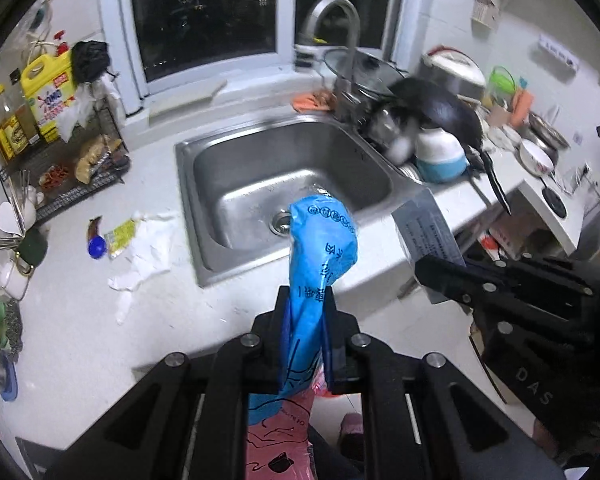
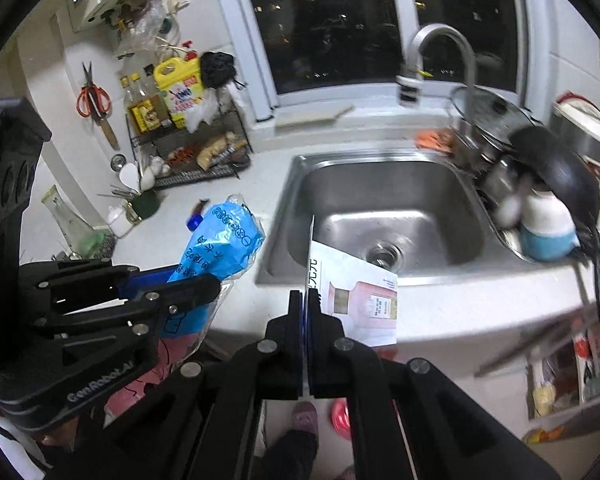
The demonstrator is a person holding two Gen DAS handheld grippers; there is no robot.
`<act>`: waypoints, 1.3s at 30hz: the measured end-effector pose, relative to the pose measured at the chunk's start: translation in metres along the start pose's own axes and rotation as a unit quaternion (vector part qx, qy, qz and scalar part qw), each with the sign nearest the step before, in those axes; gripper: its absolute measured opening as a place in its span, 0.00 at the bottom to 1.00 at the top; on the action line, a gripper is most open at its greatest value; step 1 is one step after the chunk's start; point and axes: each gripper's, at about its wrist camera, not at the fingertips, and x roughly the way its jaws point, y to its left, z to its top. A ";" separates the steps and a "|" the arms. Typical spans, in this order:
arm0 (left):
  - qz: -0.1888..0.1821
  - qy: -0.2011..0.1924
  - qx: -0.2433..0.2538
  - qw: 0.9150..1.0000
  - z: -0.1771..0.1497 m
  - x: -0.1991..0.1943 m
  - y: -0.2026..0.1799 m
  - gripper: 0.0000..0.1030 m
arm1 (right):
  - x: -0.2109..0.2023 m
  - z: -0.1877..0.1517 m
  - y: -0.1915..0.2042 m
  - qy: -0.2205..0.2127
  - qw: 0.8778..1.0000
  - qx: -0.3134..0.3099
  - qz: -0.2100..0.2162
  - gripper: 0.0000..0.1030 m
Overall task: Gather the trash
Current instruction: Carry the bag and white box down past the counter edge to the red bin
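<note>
Two things are in my grip, one in each gripper. My left gripper is clamped on a blue bag, squeezed narrow between the fingers. Its long axis runs straight ahead along the fingers: the rounded printed end points forward over the near rim of the sink, and the other end trails back beneath the jaws, where a pink bag hangs below it. My right gripper is pinched shut on a flat box, held on edge between the fingers. Its long edge points forward toward the sink, and its printed face spreads out to the right of the jaws. In the left view the same box sits off to the right in that gripper. Left of my left jaws, well apart, crumpled white paper, a yellow wrapper and a blue cap lie close together on the counter. Ahead and right of both grippers, a black pan rests on stacked dishes beside the sink.
</note>
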 end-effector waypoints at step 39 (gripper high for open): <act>-0.085 0.215 -0.026 0.972 -0.226 0.428 -0.029 0.11 | 0.309 -0.280 -0.159 0.225 0.970 0.091 -0.026 0.01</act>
